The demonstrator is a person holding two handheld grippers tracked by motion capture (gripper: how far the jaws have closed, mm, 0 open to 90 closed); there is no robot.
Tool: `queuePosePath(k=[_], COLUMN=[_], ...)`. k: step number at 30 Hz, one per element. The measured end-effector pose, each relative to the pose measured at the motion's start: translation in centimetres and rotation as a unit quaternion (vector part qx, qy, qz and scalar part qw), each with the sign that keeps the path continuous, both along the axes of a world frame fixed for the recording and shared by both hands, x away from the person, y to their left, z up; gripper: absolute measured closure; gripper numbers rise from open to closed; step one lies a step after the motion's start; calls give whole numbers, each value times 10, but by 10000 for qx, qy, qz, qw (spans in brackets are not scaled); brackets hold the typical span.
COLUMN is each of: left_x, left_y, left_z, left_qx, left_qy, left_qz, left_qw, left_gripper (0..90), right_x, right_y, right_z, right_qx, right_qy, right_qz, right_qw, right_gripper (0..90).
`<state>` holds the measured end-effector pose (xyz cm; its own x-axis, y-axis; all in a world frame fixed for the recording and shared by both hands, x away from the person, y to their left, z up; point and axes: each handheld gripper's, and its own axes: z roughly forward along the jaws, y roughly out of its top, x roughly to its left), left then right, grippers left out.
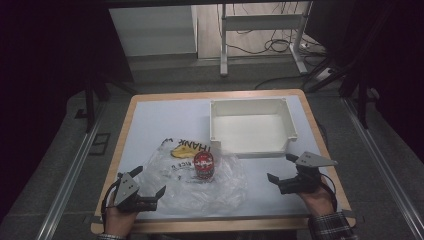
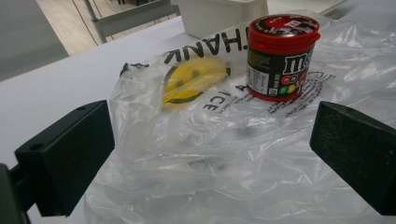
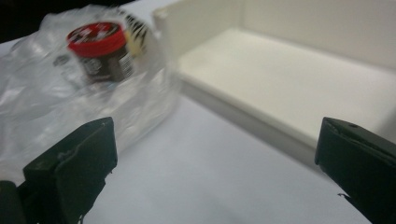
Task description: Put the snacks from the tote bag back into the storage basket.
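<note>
Near the bottom left of the table, the left gripper (image 1: 150,189) is sitting in a person's hand with its two black jaws spread wide apart. Nothing is being pinched between them. In the left gripper view, the jaws are standing on each side of a crinkly clear plastic bag (image 2: 224,154), and the bag's near edge is lying just in front of them. It is hard to tell if the jaws are touching the plastic.

On top of the bag, a small dark can with a red lid (image 2: 281,56) is standing upright. Just beside the can, a yellow smiley face (image 2: 191,81) is showing on the bag, with black letters printed around it.

Over at the bottom right of the table, the right gripper (image 1: 283,170) is also being held with its jaws spread wide, and nothing is between them. It is pointing toward the gap between the bag and a white open box (image 1: 250,107). The box is sitting at the far right part of the table (image 1: 165,120), and its near left corner is just beside the bag. The right gripper is near the box's front wall but apart from it.
</note>
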<state>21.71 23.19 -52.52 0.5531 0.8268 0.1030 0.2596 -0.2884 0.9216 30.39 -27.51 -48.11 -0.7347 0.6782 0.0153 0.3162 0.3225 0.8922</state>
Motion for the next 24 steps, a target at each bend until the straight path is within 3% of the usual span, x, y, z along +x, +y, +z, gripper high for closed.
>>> queuePosePath(k=[3, 6, 17, 24], left_x=[1, 1, 1, 1], left_y=[1, 2, 4, 3], left_z=[-1, -1, -2, -1], left_qx=[-19, -34, -189, -291], left_qy=[48, 71, -41, -42], left_qz=[13, 43, 26, -54], left_qw=[10000, 10000, 9998, 9996], left_gripper=[0, 0, 4, 4], right_x=[4, 5, 8, 8], right_y=[-5, -4, -8, -7], right_z=[-1, -3, -3, -4], right_qx=[135, -39, 137, 110], right_qy=[-50, -145, -86, -82], right_qz=[215, 423, 476, 571], right_qw=[9997, 9990, 9987, 9983], right_gripper=[0, 0, 0, 0])
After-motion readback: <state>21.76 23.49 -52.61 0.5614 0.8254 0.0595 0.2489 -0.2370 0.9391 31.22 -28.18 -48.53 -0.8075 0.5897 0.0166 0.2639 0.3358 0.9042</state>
